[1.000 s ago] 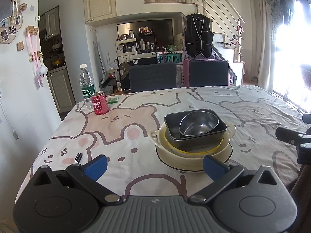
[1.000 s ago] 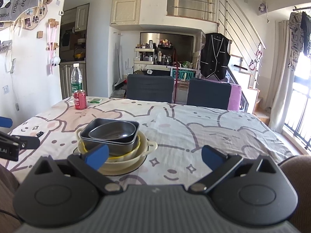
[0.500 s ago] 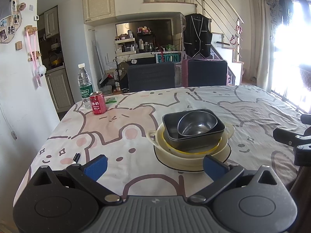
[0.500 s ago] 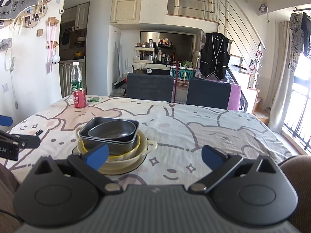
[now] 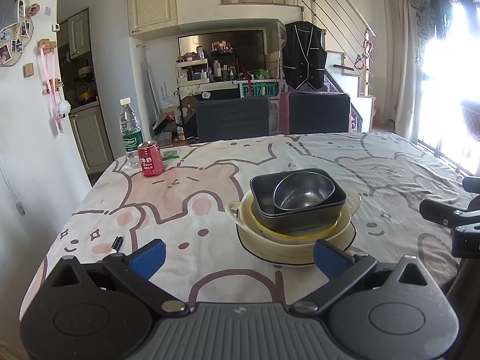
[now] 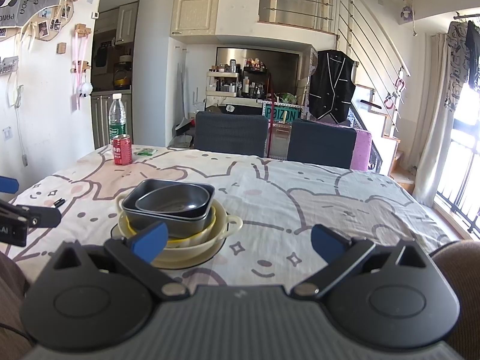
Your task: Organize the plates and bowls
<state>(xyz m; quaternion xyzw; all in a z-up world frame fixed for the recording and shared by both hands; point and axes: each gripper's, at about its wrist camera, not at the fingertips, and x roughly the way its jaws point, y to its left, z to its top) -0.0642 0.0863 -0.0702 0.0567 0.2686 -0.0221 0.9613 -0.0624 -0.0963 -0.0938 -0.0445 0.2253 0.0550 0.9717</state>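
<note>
Stack: steel bowl (image 5: 303,190) nested in dark pan (image 5: 300,210), mid-table near front edge.
Left gripper (image 5: 240,255): spread, empty.
Right gripper (image 6: 238,241): spread, empty.
Advice: pinch the bowl's rim, lift straight.

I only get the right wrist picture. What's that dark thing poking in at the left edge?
Observer: That is the left hand-held gripper. Its own camera shows it spread wide open, with nothing held in it.
Operator: Is anything lying inside the top bowl of the stack? I only see it from the side.
Observer: No. The left camera looks down into the steel bowl, and its shiny bottom is bare.
Operator: What is written on the red can?
Observer: From the left camera the red can reads "Drink Milk".
</note>
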